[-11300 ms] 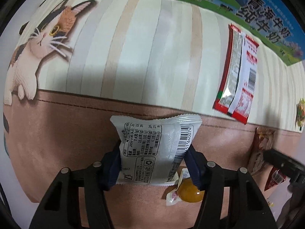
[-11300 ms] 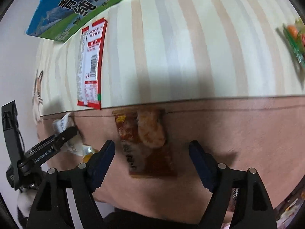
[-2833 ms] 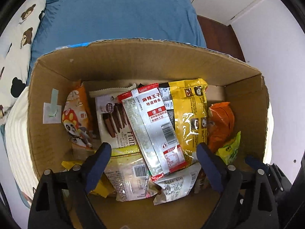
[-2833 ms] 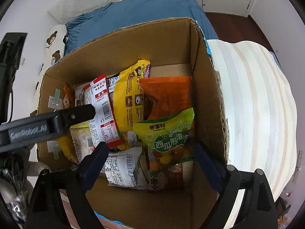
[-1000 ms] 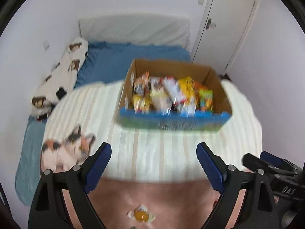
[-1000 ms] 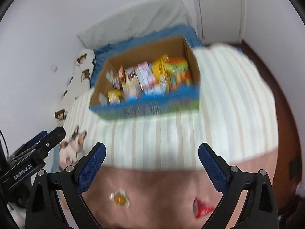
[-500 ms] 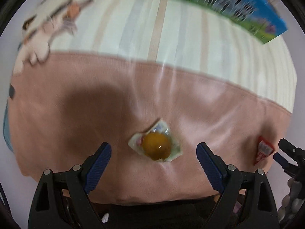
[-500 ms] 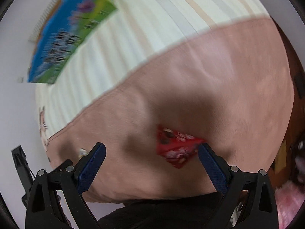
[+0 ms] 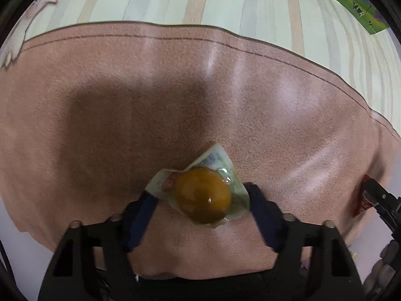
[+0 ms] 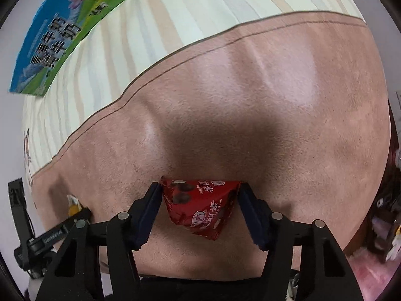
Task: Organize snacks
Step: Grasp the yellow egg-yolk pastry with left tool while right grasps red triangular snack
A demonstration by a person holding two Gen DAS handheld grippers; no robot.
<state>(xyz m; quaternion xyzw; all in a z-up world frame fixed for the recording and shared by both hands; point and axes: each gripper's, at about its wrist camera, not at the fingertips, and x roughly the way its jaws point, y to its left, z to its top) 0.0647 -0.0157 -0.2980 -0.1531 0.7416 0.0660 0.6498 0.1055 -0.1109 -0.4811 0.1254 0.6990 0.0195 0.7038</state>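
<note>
Your work surface is a bed under a blanket [image 9: 175,95], pink-brown across the middle and lower frame in both wrist views, with a striped cream band along the top. A blue and green box [image 10: 57,37] with printed characters sits in the upper left of the right wrist view; its corner [image 9: 356,2] shows at the upper right of the left wrist view.

Your left claw [image 9: 201,198] is at lower centre, partly closed. Its blue pads [image 9: 140,215] touch both edges of the jelly cup [image 9: 203,195], an orange dome in a clear wrapper lying on the blanket.

Your right claw [image 10: 200,200] is at lower centre of its view. Its pads [image 10: 150,210] press both sides of the red snack packet [image 10: 200,205], a triangular pouch printed with dark round sweets, which rests on the blanket.

The packet's red edge [image 9: 364,200] also shows at the right margin of the left wrist view.
</note>
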